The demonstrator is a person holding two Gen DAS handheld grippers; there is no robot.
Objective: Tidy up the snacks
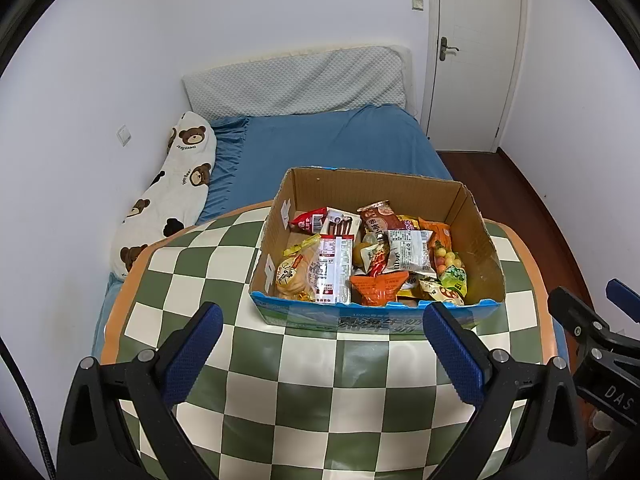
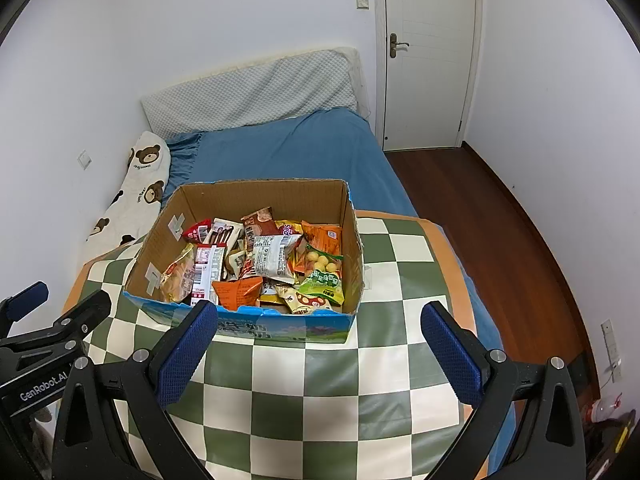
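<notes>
An open cardboard box (image 1: 280, 236) (image 2: 352, 240) with a blue printed front stands on a green-and-cream checkered mat (image 1: 224, 264) (image 2: 400, 280). It holds several snack packets: an orange packet (image 1: 378, 286) (image 2: 236, 292), a white packet (image 1: 410, 254) (image 2: 274, 258), a green packet (image 1: 454, 278) (image 2: 324, 280), a bread packet (image 1: 294, 274) (image 2: 178, 276). My left gripper (image 1: 322, 344) is open and empty, just short of the box front. My right gripper (image 2: 320, 344) is open and empty, also just before the box front. Each gripper shows at the other view's edge.
The mat lies on a bed with a blue sheet (image 1: 332, 144) (image 2: 288, 152). A bear-print pillow (image 1: 176, 196) (image 2: 136, 184) lies at the left by the wall. A white door (image 1: 476, 52) (image 2: 428, 52) and dark wood floor (image 2: 500, 248) are at the right.
</notes>
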